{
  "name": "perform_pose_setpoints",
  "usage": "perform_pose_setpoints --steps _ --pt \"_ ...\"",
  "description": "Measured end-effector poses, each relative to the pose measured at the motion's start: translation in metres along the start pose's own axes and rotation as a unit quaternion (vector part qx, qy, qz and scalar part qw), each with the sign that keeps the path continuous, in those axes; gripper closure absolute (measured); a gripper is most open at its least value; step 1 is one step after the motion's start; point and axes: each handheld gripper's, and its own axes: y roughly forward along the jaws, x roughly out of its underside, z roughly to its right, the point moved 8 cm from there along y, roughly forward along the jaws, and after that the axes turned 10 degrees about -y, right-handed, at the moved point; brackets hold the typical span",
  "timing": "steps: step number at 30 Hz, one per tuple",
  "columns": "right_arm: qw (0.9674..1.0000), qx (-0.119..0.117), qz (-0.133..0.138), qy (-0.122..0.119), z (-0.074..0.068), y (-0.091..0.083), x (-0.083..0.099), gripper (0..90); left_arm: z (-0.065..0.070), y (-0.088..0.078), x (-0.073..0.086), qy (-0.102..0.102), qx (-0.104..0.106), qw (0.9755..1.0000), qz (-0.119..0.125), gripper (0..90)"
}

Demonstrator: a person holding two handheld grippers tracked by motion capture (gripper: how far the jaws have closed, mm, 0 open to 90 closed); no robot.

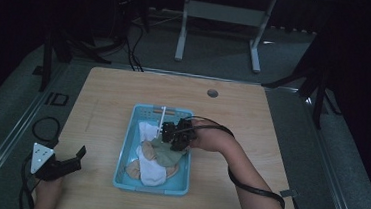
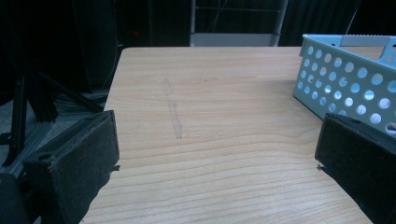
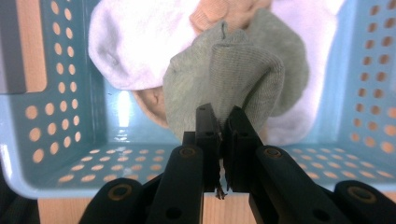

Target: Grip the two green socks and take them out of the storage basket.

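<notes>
Grey-green knit is pinched between the jaws of the right gripper (image 3: 223,122): they are closed tight on a fold of the green sock (image 3: 233,79), with only that thin cloth between the pads. In the high view this gripper (image 1: 170,132) sits over the basket (image 1: 125,156), near its far right part, and the sock (image 1: 167,152) trails from it down onto the heap inside. The basket is pale blue plastic with round holes in its walls, and it stands about mid-table (image 1: 109,93).

Under and beside the green sock lie white socks (image 3: 126,46) and a tan one (image 3: 219,14); how many pieces there are is hard to tell, as they overlap.

The left gripper (image 1: 68,163) rests low over the table's near left corner, well left of the basket. Its jaws stand wide apart with nothing between them, just bare wood (image 2: 210,140); the basket's wall (image 2: 345,84) shows just beyond its right jaw.
</notes>
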Motion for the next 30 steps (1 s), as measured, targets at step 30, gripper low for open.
perform_pose_setpoints --steps 30 --pt "0.9926 0.055 0.012 0.108 0.008 -0.071 0.119 85.5 0.001 0.001 0.000 0.002 -0.003 1.0000 -0.005 0.0"
